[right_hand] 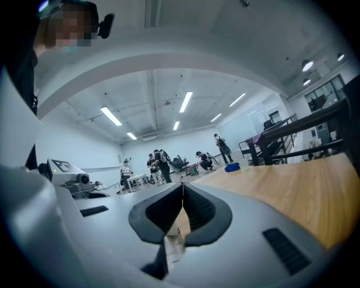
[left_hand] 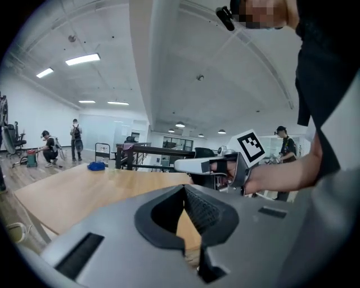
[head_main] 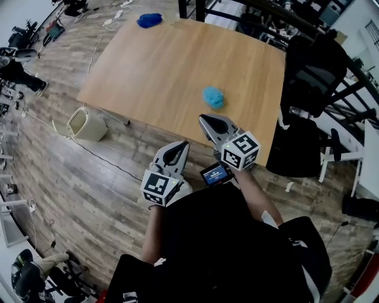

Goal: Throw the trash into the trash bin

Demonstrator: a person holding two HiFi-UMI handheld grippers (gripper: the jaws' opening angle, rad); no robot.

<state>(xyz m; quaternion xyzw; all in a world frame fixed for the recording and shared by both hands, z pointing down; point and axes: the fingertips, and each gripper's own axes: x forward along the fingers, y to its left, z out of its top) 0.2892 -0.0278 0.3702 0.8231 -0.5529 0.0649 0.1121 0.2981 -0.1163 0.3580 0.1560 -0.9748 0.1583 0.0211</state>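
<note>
A light blue crumpled wad of trash (head_main: 213, 97) lies on the wooden table (head_main: 160, 77) near its front right. At the far edge lies a dark blue wad (head_main: 149, 20), also seen in the left gripper view (left_hand: 97, 166) and the right gripper view (right_hand: 232, 167). A cream trash bin (head_main: 86, 124) stands on the floor left of the table. My right gripper (head_main: 204, 118) (right_hand: 182, 183) is shut and empty at the table's front edge, just short of the light blue wad. My left gripper (head_main: 180, 145) (left_hand: 184, 187) is shut and empty, off the table in front of it.
A black office chair (head_main: 314, 77) stands at the table's right side. Cables (head_main: 100, 157) run over the plank floor near the bin. Dark metal frames (head_main: 237, 12) stand behind the table. People stand far off in the room (right_hand: 160, 163).
</note>
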